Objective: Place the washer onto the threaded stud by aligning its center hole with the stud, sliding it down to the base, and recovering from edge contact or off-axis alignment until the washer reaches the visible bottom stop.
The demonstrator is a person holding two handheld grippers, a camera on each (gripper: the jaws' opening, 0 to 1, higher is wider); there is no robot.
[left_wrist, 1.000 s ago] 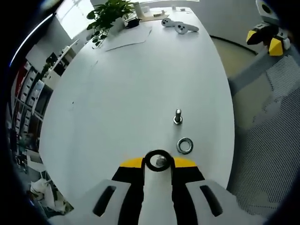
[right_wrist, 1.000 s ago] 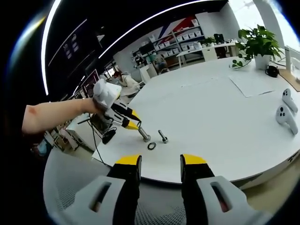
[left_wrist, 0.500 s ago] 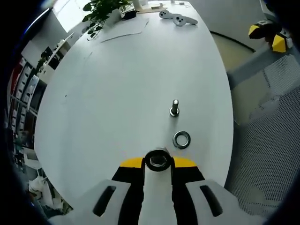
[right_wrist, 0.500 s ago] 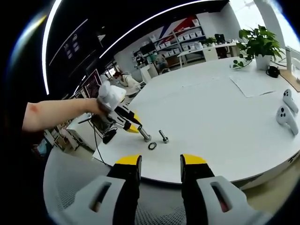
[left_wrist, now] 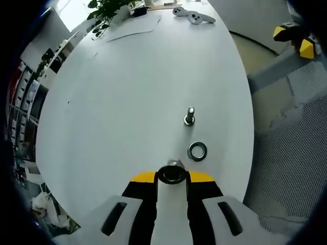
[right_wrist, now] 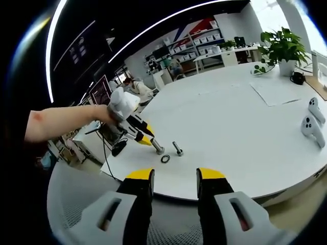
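Left gripper view: the left gripper (left_wrist: 172, 176) grips a metal cylindrical piece (left_wrist: 172, 174), its kind hard to tell. The washer (left_wrist: 197, 151) lies flat just up-right; the stud (left_wrist: 189, 116) stands upright beyond. Right gripper view: the right gripper (right_wrist: 175, 178) is open and empty, far from the table (right_wrist: 245, 127).

Wide white table (right_wrist: 245, 117), potted plant (right_wrist: 280, 48), distant shelving (right_wrist: 204, 38).
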